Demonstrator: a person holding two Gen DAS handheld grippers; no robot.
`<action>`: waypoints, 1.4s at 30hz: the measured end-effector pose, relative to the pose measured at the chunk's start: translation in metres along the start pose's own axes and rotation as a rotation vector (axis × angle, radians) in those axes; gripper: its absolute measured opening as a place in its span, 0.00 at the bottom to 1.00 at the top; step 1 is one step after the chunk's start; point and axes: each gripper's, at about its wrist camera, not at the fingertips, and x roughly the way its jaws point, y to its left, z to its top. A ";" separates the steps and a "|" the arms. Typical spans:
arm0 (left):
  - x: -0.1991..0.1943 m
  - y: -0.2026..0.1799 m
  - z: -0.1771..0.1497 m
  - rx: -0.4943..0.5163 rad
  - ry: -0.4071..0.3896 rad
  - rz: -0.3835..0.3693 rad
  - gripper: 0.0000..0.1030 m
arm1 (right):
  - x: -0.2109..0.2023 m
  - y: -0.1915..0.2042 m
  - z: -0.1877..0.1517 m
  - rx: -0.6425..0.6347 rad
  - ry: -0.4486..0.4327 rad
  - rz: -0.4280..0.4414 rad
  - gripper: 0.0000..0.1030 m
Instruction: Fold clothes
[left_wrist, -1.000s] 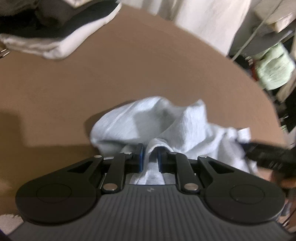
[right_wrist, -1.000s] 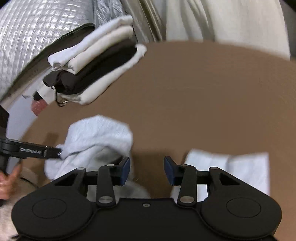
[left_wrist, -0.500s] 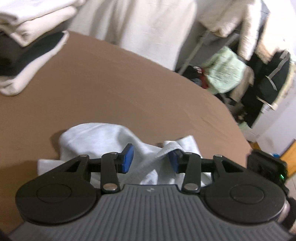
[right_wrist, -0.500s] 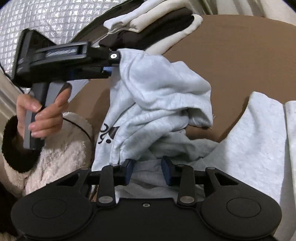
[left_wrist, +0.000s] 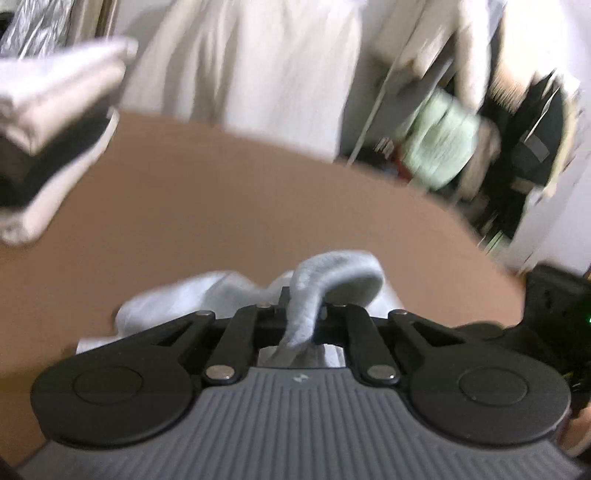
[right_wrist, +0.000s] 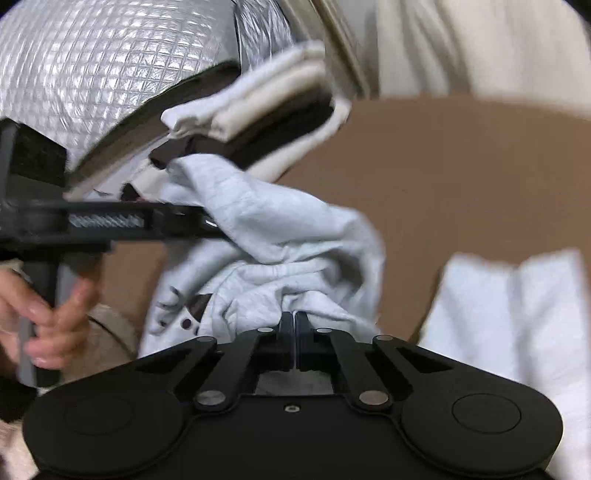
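A brown desk (left_wrist: 229, 221) fills the middle of both views. Behind its far edge hangs a pale cream cloth (left_wrist: 240, 70) (blurred in the left wrist view). To the right of that cloth stands a cluttered rack with a light green bundle (left_wrist: 439, 144) and dark bags (left_wrist: 532, 147) beside it. In the right wrist view a silver quilted cover (right_wrist: 110, 62) rises at the far left corner.
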 end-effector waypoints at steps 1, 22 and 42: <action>-0.011 -0.005 0.005 -0.001 -0.042 -0.028 0.07 | -0.015 0.005 0.003 -0.015 -0.022 -0.022 0.03; -0.118 -0.047 0.075 0.031 -0.225 -0.105 0.07 | -0.013 -0.079 0.028 0.165 0.117 0.167 0.65; -0.222 0.006 -0.023 -0.236 0.013 0.289 0.07 | 0.032 -0.090 0.026 0.336 0.210 0.284 0.81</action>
